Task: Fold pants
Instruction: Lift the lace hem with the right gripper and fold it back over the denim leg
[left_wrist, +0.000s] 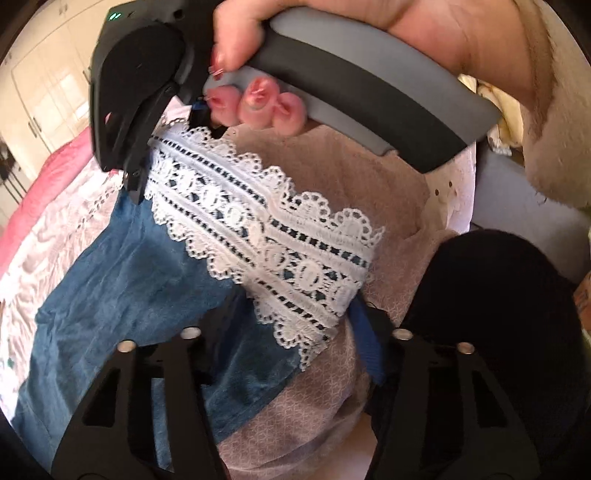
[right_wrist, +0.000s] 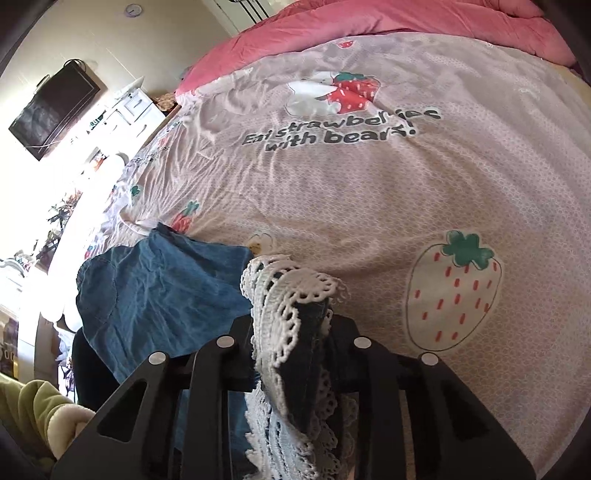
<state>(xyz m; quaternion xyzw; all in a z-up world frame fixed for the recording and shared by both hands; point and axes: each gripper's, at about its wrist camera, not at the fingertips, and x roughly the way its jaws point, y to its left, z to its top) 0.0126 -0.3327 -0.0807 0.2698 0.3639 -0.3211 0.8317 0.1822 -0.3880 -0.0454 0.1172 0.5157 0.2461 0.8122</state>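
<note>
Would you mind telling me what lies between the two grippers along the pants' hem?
The white lace hem spans it, from the right gripper to the left gripper, over the bedsheet; the left wrist view shows this.

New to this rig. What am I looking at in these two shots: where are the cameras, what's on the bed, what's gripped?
There is no robot arm. A person holds a two-finger gripper in each hand, with a fisheye camera on each looking forward along its fingers.

The left wrist view shows the left gripper at the bottom, and above it the person's hand holding the right gripper's handle.

The right wrist view looks along the right gripper across the bedsheet, printed with strawberries.

On the bed lie blue pants with a white lace hem. Each gripper appears to pinch one end of that hem, so the lace stretches between them.
</note>
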